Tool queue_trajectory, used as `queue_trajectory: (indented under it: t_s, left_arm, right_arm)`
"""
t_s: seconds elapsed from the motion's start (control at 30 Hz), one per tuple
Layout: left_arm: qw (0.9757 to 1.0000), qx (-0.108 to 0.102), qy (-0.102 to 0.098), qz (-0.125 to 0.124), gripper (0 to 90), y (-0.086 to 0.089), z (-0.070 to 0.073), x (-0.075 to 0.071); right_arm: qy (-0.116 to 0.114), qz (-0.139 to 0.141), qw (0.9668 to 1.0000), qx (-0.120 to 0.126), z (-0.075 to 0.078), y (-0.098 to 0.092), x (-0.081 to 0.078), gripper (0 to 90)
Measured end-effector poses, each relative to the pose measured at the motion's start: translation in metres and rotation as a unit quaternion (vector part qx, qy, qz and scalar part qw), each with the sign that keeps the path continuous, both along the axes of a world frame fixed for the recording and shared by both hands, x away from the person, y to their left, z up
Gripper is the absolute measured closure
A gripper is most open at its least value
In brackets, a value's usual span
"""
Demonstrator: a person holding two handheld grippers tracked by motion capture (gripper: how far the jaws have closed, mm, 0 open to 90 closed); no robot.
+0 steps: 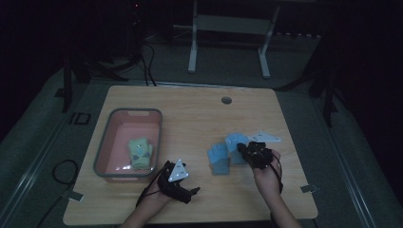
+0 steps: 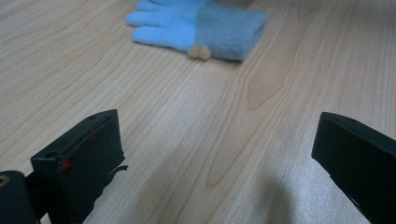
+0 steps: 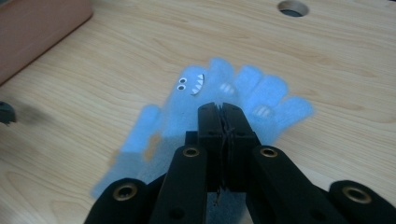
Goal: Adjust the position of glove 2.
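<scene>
A: How far along would you say this is?

B: About a third, at a guess. Nearest the person, the left tongs [image 1: 192,192] rest low over the worktop [image 1: 199,118] with the jaws standing wide apart and nothing between them. They are idle for now.

A: And the other hand?

B: The right tongs [image 3: 222,112] are clamped tight on a blue glove [image 3: 219,93], the one with the little eyes and teeth on it. In the right gripper view the jaws meet with the fabric pinched between them, and the glove is blurred and looks partly raised off the wood, so I would judge it is being carried.

A: Is there a second blue one?

B: Yes, a plain blue glove [image 1: 219,159] lies flat on the worktop just beside the held one, between the two hands. In the left gripper view it has a grey-blue cuff and a small tan bobble at its edge. Nobody touches it.

A: What about the bin?

B: The pink bin [image 1: 106,142] with the grey rim sits farther left. Inside, toward its near end, is one pale green glove [image 1: 139,153]; the rest of its floor is bare.

A: So what remains?

B: If the gloves are being gathered into the bin, the gripped one has yet to cross over and drop in, then the plain one follows.

A: Anything beyond that?

B: A round cable hole [image 1: 226,100] near the far edge.
</scene>
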State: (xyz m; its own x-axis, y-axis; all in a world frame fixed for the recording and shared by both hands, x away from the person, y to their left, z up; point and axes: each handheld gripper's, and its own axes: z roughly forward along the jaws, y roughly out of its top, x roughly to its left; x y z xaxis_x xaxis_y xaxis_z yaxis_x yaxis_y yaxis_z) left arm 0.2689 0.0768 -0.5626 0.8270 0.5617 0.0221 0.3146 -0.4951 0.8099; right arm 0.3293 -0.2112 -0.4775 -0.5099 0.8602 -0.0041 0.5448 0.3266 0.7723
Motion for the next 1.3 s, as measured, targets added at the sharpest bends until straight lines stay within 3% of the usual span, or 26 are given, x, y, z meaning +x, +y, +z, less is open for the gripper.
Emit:
queue_trajectory:
  t_s: [0.37,0.53,1.3]
  left_arm:
    - [1.0000,-0.001,0.000,0.000,2.3,0.001,0.000,0.000]
    - [1.0000,-0.002,0.001,-0.001,2.4,0.001,0.000,0.000]
    - [1.0000,-0.003,-0.001,-0.003,2.3,-0.001,0.001,-0.001]
  right_arm:
    - [0.025,0.012,0.9995,0.017,-0.015,0.035,-0.002,87.7]
    - [0.038,0.022,0.9990,0.011,-0.025,0.044,-0.002,87.6]
    - [0.069,0.010,0.9975,0.007,-0.060,0.049,0.006,86.1]
